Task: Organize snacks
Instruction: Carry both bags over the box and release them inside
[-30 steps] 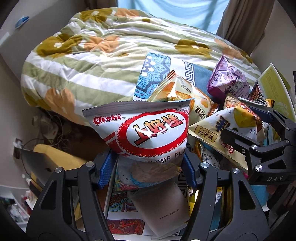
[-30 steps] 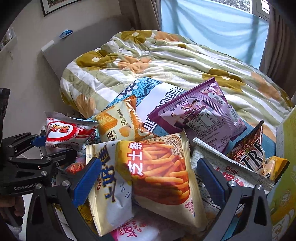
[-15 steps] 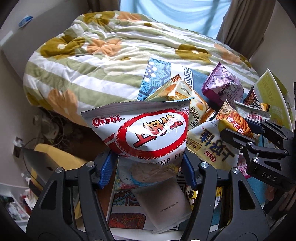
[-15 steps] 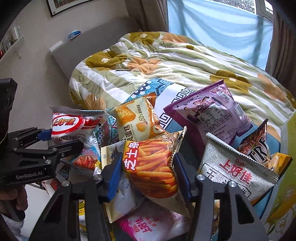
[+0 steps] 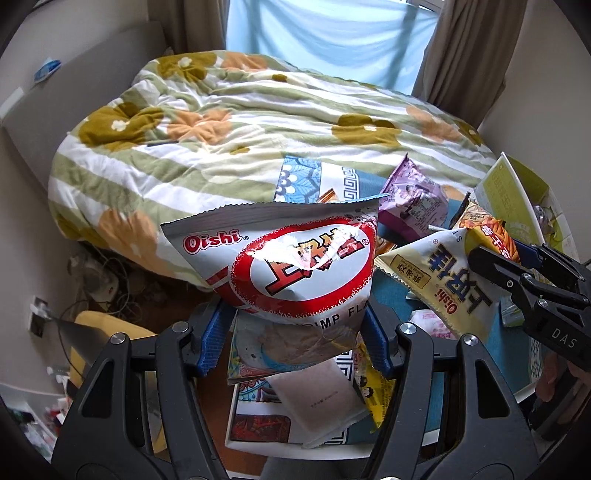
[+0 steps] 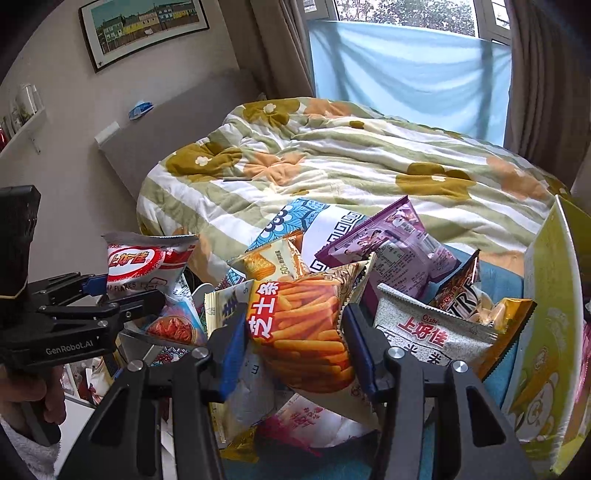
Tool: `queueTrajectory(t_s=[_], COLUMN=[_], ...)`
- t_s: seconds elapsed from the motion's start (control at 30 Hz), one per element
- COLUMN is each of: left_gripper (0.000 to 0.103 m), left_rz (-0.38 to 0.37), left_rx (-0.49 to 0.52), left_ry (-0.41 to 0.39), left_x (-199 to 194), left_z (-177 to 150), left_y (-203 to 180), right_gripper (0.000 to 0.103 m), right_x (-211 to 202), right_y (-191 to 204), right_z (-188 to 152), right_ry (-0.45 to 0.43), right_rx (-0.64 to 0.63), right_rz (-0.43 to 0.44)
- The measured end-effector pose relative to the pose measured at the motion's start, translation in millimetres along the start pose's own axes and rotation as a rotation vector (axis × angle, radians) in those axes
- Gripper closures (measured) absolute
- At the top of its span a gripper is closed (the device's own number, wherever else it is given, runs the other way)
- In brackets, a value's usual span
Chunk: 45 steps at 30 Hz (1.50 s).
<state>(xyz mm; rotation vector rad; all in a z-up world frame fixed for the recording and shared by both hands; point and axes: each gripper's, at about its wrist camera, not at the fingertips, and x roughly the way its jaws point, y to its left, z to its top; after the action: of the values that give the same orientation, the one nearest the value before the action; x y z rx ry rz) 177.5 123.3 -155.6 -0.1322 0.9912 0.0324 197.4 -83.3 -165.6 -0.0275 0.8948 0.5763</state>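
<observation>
Left gripper (image 5: 295, 328) clamps upright shrimp-flakes bag (image 5: 288, 262); right gripper (image 6: 295, 343), just closing, pinches upright cheese-stick bag (image 6: 306, 328).

Centre: bed with floral quilt (image 6: 332, 166) | upper right: window with blue sheet (image 6: 406, 70), brown curtains (image 6: 543, 66) | upper left: framed picture (image 6: 142, 27) on beige wall

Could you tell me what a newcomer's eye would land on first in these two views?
Probably the red-and-white Oishi shrimp bag pinched in the left gripper, filling that view's centre. Next, the orange cheese-stick bag clamped in the right gripper, above a snack heap, with the flowered quilt behind.
</observation>
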Motion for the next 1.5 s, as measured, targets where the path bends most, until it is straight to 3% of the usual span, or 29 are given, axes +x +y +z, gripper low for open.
queueTrajectory(t_s=[0.3, 0.63, 0.87, 1.0, 1.13, 1.3, 1.4, 1.43, 1.47, 1.5], left_gripper=[0.043, 0.043, 0.043, 0.043, 0.043, 0.043, 0.026, 0.009, 0.001, 0.001], left_rz=[-0.116, -0.307, -0.408, -0.415, -0.385, -0.338, -0.313, -0.294, -0.278, -0.276], left_rx=[0.121, 0.232, 0.271, 0.284, 0.281, 0.272, 0.272, 0.275, 0.278, 0.280], left_ry=[-0.121, -0.148, -0.071, 0.008, 0.093, 0.181, 0.215, 0.215, 0.205, 0.190], left_x=[-49.7, -67.3, -38.9, -10.0, 22.2, 54.1, 64.8, 66.8, 66.1, 64.6], left_z=[44.7, 66.6, 58.5, 47.1, 27.3, 3.6, -5.7, -7.3, -7.6, -6.8], left_y=[-64.6, -212.5, -331.3, -387.9, -423.9, -441.8, -447.2, -447.2, -445.8, -442.3], right_gripper=[0.056, 0.056, 0.056, 0.056, 0.056, 0.056, 0.056, 0.056, 0.056, 0.056], right_x=[-86.3, -185.6, -235.1, -254.6, -263.6, -259.1, -253.2, -251.4, -249.9, -247.8], right_y=[-26.6, -124.5, -202.0, -242.6, -277.5, -308.4, -323.0, -326.5, -328.8, -330.9], right_z=[12.5, -8.6, -33.8, -45.7, -56.3, -66.0, -69.2, -70.1, -70.8, -70.7], right_ry=[-0.147, -0.227, -0.234, -0.235, -0.222, -0.184, -0.164, -0.159, -0.156, -0.153], right_rx=[0.121, 0.270, 0.324, 0.356, 0.369, 0.384, 0.392, 0.396, 0.399, 0.402], right_rz=[-0.113, -0.293, -0.390, -0.404, -0.398, -0.363, -0.340, -0.335, -0.329, -0.323])
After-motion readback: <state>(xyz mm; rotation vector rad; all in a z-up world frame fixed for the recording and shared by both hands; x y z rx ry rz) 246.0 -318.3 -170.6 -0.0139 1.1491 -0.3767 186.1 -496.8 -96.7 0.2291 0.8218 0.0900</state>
